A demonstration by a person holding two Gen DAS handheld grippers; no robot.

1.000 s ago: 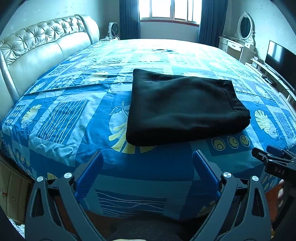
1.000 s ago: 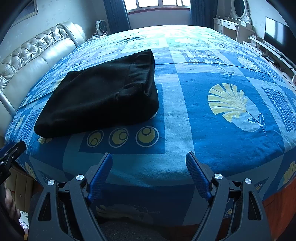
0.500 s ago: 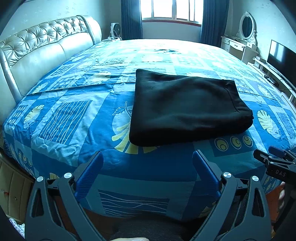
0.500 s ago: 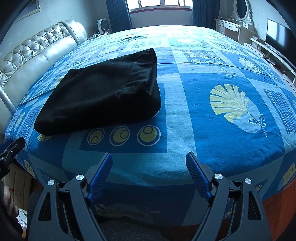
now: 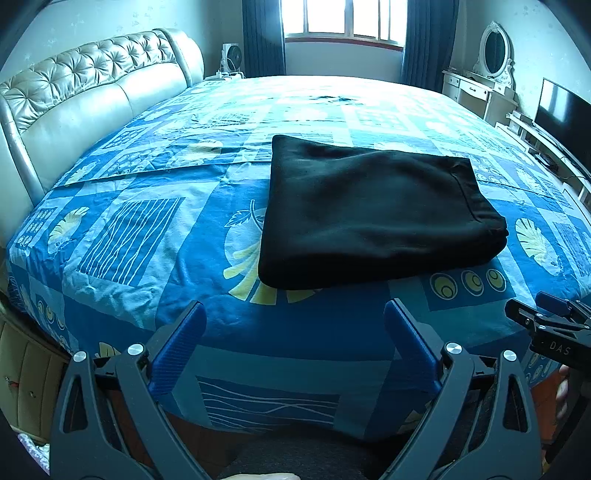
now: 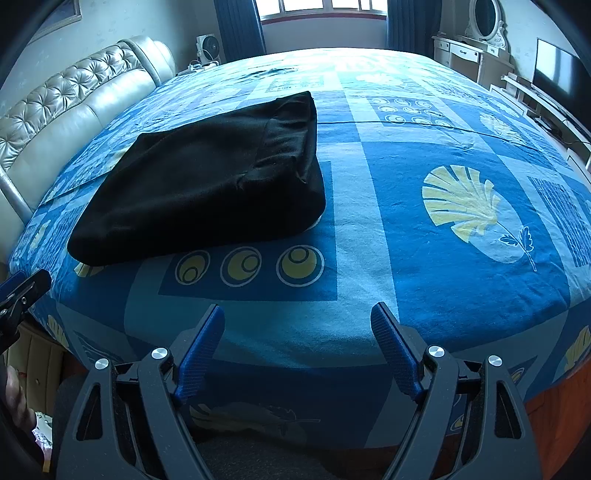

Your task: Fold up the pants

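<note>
Black pants [image 5: 373,214] lie folded into a flat rectangle on the blue patterned bedspread [image 5: 147,236]. They also show in the right wrist view [image 6: 207,181], left of centre. My left gripper [image 5: 293,321] is open and empty, held at the bed's near edge, short of the pants. My right gripper [image 6: 297,325] is open and empty, also at the near edge, to the right of the pants. The right gripper's tip shows at the right edge of the left wrist view [image 5: 550,321].
A padded beige headboard [image 5: 85,99] runs along the left. A window [image 5: 351,18] with dark curtains is at the back. A white dresser with mirror [image 5: 487,81] and a TV [image 5: 565,114] stand on the right. A wooden cabinet [image 5: 26,380] is beside the bed, lower left.
Both grippers have drawn back and risen slightly from the bed. The pants have not moved. Both grippers stay open.
</note>
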